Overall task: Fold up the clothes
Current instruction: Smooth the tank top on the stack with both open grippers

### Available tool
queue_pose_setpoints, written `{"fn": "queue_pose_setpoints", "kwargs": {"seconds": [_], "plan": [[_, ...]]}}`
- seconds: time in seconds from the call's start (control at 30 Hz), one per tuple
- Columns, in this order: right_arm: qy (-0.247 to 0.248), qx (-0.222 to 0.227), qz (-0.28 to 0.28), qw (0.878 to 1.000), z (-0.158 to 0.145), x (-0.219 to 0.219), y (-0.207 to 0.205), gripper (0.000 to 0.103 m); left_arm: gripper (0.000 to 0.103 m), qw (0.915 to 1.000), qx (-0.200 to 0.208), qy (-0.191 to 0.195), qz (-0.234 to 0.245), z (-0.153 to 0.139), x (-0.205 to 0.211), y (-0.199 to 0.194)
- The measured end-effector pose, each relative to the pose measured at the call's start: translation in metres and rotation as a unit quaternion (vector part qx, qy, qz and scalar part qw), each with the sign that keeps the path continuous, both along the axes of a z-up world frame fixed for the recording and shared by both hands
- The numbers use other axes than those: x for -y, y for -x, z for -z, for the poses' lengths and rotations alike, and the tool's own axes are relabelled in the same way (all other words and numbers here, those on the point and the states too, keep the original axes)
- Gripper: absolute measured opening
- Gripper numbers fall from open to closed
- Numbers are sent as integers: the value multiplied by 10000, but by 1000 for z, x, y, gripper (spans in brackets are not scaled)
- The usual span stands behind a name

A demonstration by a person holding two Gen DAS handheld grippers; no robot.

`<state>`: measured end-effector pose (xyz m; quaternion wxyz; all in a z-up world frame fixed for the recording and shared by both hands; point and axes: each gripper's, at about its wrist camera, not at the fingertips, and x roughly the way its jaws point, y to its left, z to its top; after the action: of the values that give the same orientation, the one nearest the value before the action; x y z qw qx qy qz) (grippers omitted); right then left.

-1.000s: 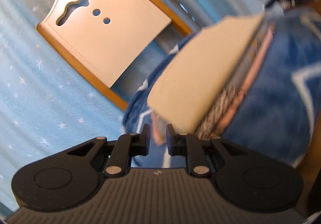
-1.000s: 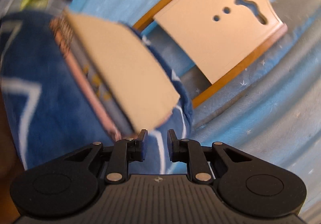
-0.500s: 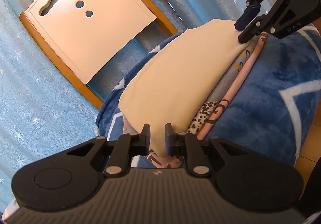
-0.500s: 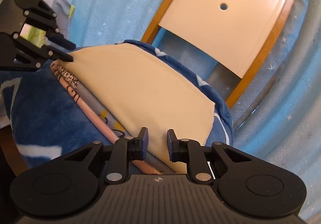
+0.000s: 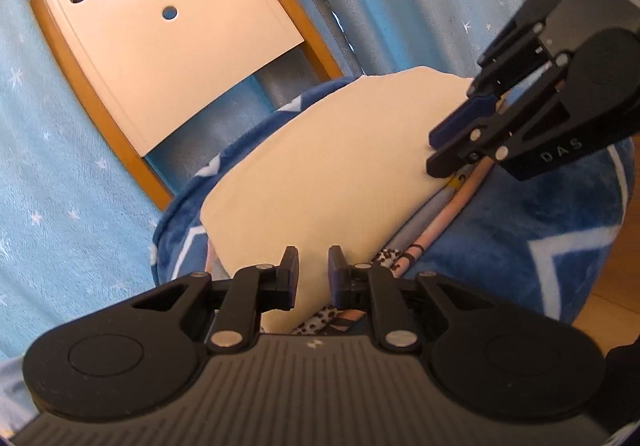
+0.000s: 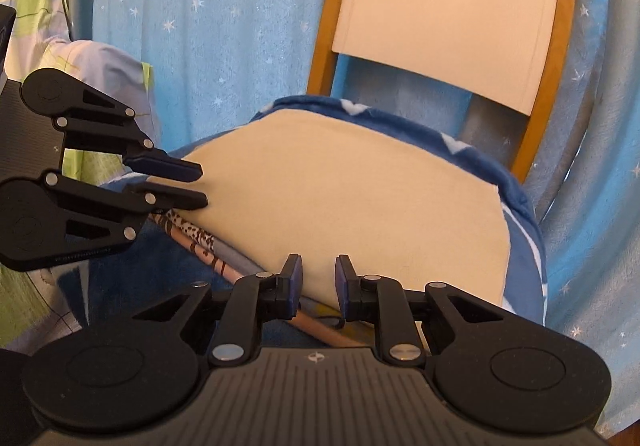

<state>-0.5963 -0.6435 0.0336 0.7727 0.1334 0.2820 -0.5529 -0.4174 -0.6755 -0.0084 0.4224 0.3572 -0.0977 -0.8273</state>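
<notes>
Cream cloth (image 6: 352,202) folded atop patterned clothes on blue blanket (image 5: 520,242). Left gripper (image 5: 313,271), right gripper (image 6: 318,278) both spread, unloaded. Risk: careless withdrawal snags edge, undoing fold.

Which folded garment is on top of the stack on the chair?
The plain cream garment; the leopard-print and pink-edged pieces only peek out beneath it.

Bright, warm daylight, soft shadows, sharp focus, strong fisheye bending toward dark corners.
</notes>
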Motion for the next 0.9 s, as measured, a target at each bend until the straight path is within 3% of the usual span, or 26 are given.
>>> {"fn": "queue_pose_setpoints", "kwargs": {"seconds": [0.37,0.53,0.63,0.9], "plan": [[-65,289,326,9990,-1,-12,25,20,16,9995,-78,-274,-157,3,-2,-13],[373,647,788,9941,-10,-27,43,20,18,9986,-247,-358,-310,2,-3,-19],[81,652,928,9935,-1,-20,51,20,18,9980,-253,-438,-367,1,-2,-19],[48,658,1034,9925,1,-29,53,25,20,9967,-255,-608,-468,2,1,-16]]}}
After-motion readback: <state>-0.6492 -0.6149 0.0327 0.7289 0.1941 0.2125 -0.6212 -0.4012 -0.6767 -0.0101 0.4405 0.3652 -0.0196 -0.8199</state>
